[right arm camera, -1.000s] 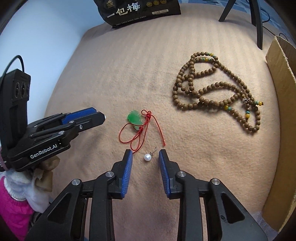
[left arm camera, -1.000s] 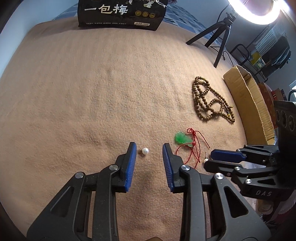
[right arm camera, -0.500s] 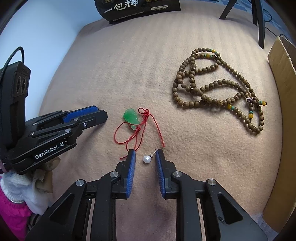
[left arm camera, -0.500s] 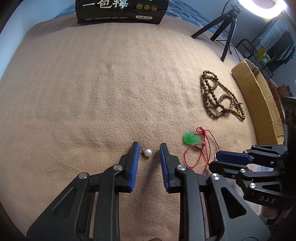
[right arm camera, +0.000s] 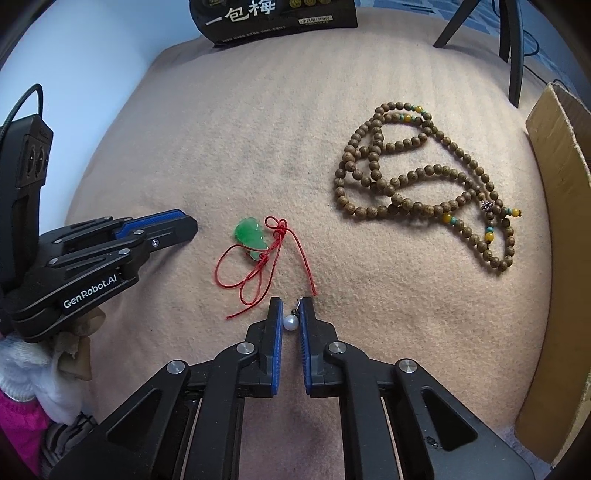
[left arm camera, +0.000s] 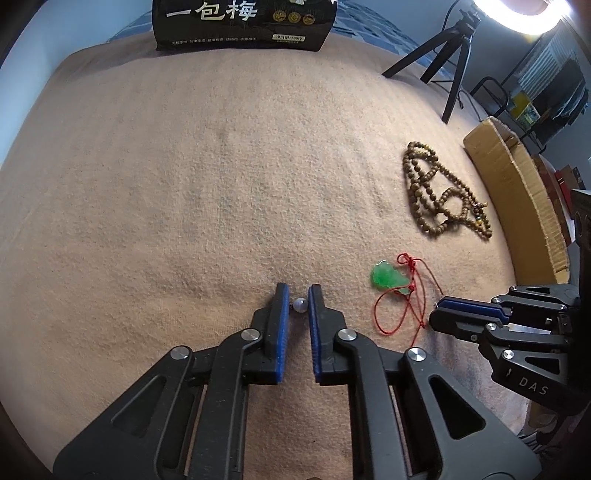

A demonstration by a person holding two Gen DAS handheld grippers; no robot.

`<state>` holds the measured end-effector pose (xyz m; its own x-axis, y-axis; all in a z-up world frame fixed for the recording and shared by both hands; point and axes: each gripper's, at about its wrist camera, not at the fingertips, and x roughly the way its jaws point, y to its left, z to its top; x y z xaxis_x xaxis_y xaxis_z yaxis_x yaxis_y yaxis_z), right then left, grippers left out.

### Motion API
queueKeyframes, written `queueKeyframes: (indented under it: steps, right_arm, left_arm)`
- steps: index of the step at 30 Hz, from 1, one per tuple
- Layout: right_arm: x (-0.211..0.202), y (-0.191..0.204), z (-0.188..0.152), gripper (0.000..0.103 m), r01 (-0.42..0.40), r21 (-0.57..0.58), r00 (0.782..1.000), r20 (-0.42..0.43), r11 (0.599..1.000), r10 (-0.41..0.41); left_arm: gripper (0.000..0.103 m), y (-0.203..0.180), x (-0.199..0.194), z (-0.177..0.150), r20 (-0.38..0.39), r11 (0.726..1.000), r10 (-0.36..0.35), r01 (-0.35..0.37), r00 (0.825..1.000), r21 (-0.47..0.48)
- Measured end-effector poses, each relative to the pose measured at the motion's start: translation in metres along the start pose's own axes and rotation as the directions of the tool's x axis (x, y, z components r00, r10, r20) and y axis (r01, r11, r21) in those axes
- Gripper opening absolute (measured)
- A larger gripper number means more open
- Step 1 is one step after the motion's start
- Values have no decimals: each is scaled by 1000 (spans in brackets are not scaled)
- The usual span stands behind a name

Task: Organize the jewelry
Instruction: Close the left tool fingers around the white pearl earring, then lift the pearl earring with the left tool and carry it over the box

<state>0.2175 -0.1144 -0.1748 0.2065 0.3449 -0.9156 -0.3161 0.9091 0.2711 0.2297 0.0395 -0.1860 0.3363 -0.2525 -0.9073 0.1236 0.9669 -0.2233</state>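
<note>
Two white pearl earrings lie on a tan blanket (left arm camera: 184, 166). In the left wrist view one pearl earring (left arm camera: 300, 305) sits between the blue pads of my left gripper (left arm camera: 298, 291), whose jaws are closing and touch it on both sides. In the right wrist view the other pearl earring (right arm camera: 290, 322), with its small metal hook pointing away, is pinched by my right gripper (right arm camera: 291, 306), whose jaws are also closing. A green jade pendant (right arm camera: 249, 234) on a red cord (right arm camera: 258, 273) lies between the two grippers. A brown bead necklace (right arm camera: 417, 173) lies coiled farther right.
A cardboard box (left arm camera: 517, 192) borders the blanket on the right. A black printed bag (left arm camera: 243, 22) stands at the far edge. A tripod (left arm camera: 450, 55) and ring light (left arm camera: 517, 14) stand beyond. A white-gloved hand (right arm camera: 26, 365) holds the left gripper.
Both grippers have narrowed from wide apart to touching the pearl between their pads. Neither hand has shifted noticeably over the blanket.
</note>
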Motion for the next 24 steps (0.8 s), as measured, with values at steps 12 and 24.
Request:
queueKeyframes:
  steps: [12, 24]
  right_arm:
    - [-37, -27, -10, 7, -27, 30, 996, 91, 999, 25]
    - [-106, -66, -4, 7, 13, 72, 970, 243, 997, -30]
  left_arm:
    - [8, -3, -28, 5, 67, 1000, -23, 23, 998, -7]
    - [8, -49, -61, 13, 152, 993, -104, 95, 983, 65]
